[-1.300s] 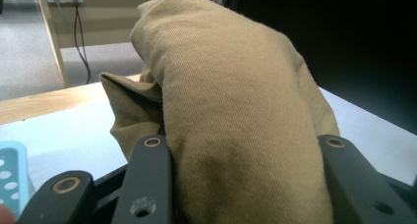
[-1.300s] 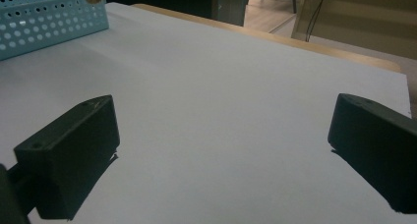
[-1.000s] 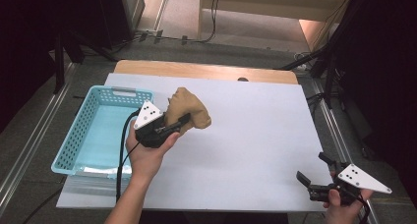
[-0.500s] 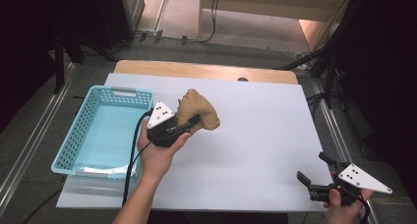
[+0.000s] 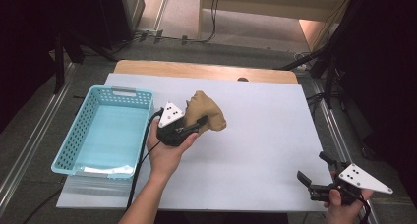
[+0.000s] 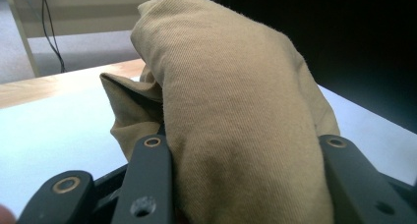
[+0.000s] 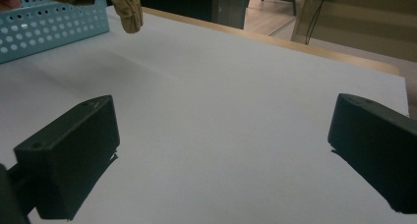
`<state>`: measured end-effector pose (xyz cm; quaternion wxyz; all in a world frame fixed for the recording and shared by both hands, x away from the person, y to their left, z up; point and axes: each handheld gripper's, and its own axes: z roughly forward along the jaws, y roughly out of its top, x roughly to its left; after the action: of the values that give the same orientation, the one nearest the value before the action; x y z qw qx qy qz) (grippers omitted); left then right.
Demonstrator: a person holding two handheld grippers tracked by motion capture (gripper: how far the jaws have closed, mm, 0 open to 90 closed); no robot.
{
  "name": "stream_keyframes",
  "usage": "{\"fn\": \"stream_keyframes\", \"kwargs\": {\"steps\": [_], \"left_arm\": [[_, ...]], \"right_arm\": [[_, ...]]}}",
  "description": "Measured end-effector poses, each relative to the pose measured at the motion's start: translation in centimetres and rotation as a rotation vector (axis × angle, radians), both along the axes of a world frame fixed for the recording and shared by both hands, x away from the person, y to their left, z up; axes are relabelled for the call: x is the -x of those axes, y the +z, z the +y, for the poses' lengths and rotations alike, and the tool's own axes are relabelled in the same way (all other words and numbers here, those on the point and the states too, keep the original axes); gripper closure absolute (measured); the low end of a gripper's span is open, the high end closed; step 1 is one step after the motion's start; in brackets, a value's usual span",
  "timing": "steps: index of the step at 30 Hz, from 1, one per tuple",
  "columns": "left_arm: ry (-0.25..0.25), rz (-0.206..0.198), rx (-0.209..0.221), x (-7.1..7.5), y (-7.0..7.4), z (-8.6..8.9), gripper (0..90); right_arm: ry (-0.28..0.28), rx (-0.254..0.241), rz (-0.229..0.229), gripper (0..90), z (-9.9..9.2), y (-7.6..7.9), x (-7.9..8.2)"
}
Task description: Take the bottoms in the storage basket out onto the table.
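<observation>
One tan cloth [image 5: 206, 115] is the whole job here, and it is already picked up: the left hand-held gripper [image 5: 196, 124] has its jaws clamped on a thick fold of the fabric, as the left gripper view shows with cloth [image 6: 231, 126] bulging between the two black jaws. Bunched and hanging from that grip, the cloth sits above the white surface [image 5: 265, 135], just beside the right-hand wall of the light blue basket [image 5: 78, 135], not over it. My reading is that the grasp and lift are done, while the placing is still open; whether the cloth is bound for the basket I cannot tell. At the near right corner, the right hand-held gripper [image 5: 314, 171] rests low with jaws spread wide and nothing between them.
</observation>
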<state>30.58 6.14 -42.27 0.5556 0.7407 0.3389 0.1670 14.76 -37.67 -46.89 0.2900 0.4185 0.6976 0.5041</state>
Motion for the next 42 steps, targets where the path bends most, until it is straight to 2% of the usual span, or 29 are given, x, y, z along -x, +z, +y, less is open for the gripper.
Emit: {"fn": "stream_keyframes", "kwargs": {"steps": [17,34,37,42], "left_arm": [[-0.011,0.044,-0.018,-1.2,-1.8,-2.0,58.3],[-0.012,0.143,-0.093,-2.6,-4.1,-3.2,57.7],[-0.020,0.152,-0.092,-2.7,-4.2,-3.3,57.3],[-0.020,0.136,-0.115,-2.8,-4.4,-3.4,56.5]], "right_arm": [[0.002,-0.001,-0.008,0.0,-0.1,0.1,0.0],[0.001,0.005,-0.004,0.0,0.0,0.0,-0.1],[-0.002,0.008,-0.006,0.0,-0.1,0.1,-0.1],[0.000,0.012,-0.001,0.0,0.0,0.0,-0.1]]}}
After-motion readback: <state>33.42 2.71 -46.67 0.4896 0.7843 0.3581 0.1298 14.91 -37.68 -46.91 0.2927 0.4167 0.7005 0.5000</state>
